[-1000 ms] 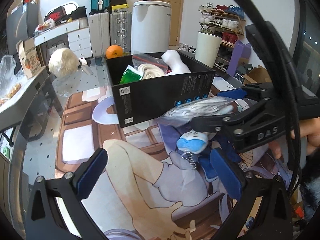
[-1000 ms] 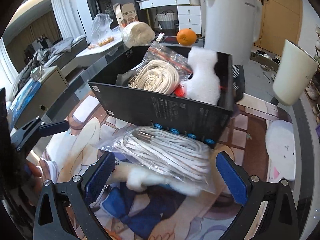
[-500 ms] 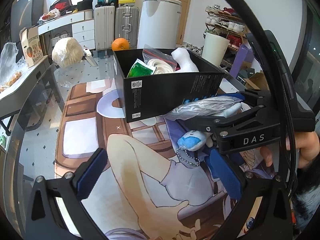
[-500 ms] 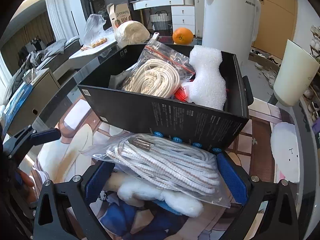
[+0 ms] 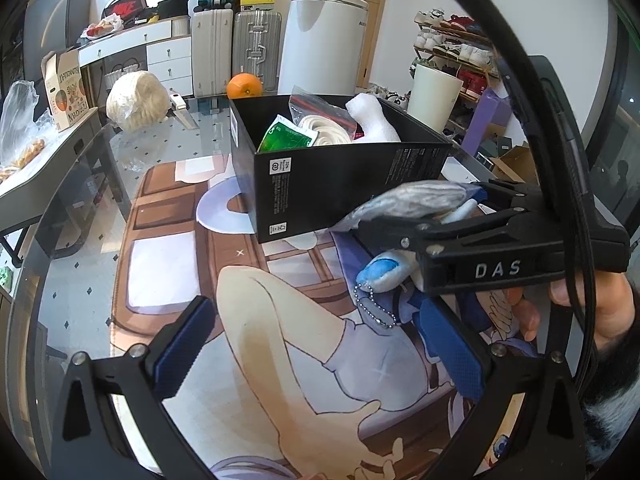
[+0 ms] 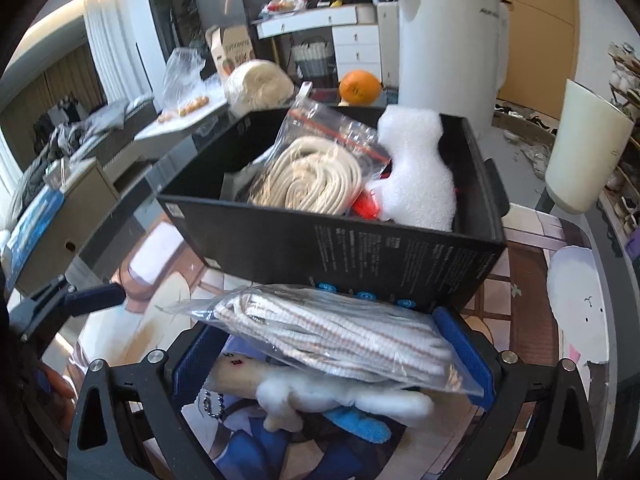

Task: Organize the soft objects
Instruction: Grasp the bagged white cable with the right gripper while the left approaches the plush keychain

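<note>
Bagged cord (image 6: 336, 340), now higher beside black box (image 6: 360, 256), gripped by right tongs (image 6: 332, 360); left tongs (image 5: 320, 344) released.

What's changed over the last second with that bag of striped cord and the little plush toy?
The right gripper has closed on the bag of striped cord and the plush toy, lifting both off the mat toward the black box. The left gripper stays open and empty; the box's contents look unchanged.

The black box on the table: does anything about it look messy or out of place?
The black box is overfull: a bagged rope coil and white foam piece poke above its rim. A small plush lies outside it.
</note>
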A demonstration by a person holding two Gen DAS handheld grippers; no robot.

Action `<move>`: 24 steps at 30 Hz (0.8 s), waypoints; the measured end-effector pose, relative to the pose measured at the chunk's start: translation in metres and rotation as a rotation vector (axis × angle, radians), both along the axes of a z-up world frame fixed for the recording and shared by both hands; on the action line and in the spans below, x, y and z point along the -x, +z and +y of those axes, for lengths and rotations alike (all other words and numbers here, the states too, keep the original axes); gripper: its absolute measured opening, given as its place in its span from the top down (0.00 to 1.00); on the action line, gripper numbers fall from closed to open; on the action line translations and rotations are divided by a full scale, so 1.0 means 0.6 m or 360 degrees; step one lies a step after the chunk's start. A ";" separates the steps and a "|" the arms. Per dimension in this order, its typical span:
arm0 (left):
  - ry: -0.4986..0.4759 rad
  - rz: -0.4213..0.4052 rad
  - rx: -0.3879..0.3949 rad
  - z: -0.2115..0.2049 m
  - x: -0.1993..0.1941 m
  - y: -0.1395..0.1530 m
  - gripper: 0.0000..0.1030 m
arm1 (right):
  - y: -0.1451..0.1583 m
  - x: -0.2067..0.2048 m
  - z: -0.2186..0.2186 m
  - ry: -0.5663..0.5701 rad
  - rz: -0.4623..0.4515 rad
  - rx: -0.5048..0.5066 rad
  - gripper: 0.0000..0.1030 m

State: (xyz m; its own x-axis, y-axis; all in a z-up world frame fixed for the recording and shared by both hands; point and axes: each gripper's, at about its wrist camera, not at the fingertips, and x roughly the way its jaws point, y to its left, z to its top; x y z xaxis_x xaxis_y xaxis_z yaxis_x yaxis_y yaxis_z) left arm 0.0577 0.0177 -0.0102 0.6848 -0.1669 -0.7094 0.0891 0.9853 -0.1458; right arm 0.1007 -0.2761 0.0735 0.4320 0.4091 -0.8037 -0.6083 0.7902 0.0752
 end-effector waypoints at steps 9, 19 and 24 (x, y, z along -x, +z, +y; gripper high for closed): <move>-0.0013 0.0001 -0.0008 -0.003 -0.001 0.000 0.00 | 0.010 0.006 -0.021 -0.0055 -0.0028 -0.0116 0.18; -0.0023 0.0004 -0.0018 -0.005 -0.001 0.000 0.00 | 0.017 0.007 -0.039 -0.0033 -0.0038 -0.0198 0.39; -0.0022 0.0006 -0.0018 -0.005 -0.002 0.000 0.00 | 0.023 0.011 -0.036 0.0005 -0.0072 -0.0190 0.52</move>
